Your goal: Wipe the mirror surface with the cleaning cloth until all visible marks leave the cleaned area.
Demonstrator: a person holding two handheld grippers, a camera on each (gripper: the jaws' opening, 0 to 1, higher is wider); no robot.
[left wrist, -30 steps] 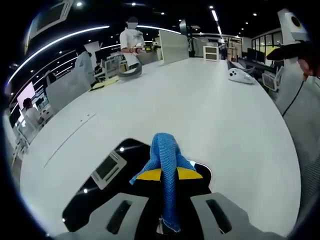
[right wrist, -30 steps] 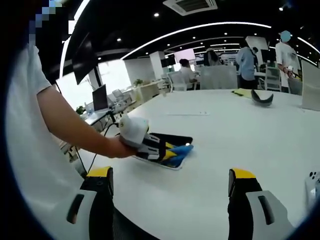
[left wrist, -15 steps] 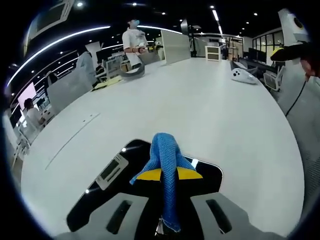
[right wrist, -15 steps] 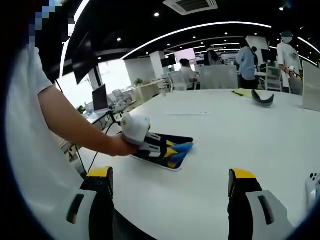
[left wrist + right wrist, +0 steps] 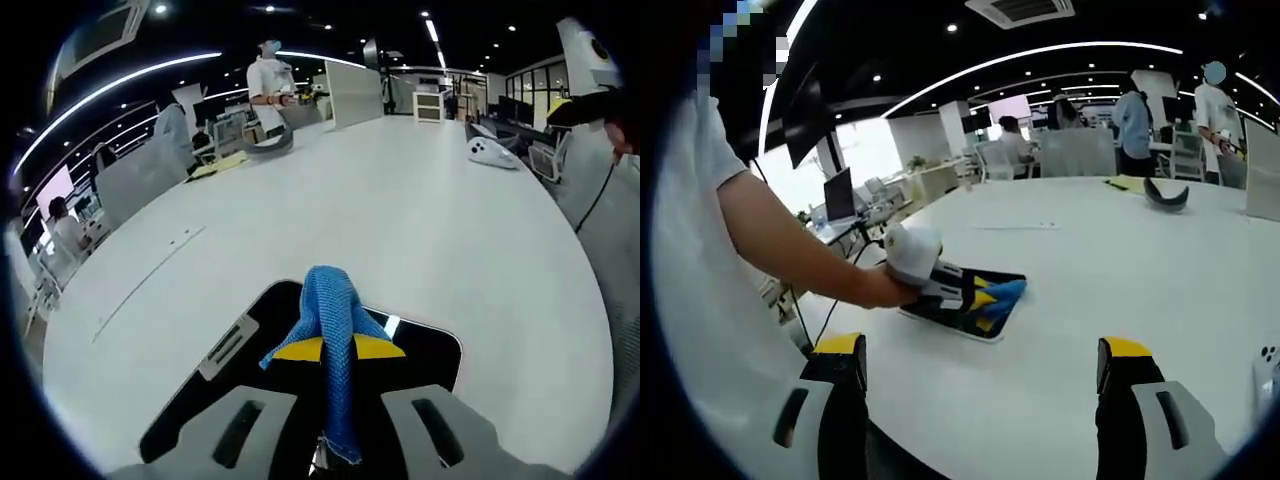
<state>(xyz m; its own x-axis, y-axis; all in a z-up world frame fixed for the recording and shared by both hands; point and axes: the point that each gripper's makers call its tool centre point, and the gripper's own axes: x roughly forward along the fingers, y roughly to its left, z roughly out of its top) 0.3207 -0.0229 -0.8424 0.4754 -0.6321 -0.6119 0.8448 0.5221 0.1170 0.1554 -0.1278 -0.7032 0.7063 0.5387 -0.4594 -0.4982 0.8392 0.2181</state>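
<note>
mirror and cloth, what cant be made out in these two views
- Marks on the mirror: in the left gripper view the left gripper and blue cloth cover its middle; the bare glass shows dark reflections.
- Mirror's near edge: cut off behind the gripper body, left gripper view.
- Whether the cloth touches the glass: hidden under the fingertips; in the right gripper view, too small.
- Right gripper: jaws wide apart, empty; its base is cut by the view's edge.

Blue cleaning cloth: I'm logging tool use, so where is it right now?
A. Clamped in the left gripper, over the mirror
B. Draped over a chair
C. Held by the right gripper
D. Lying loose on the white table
A: the left gripper is shut on the blue cleaning cloth, over the dark mirror; the right gripper is open.
</note>
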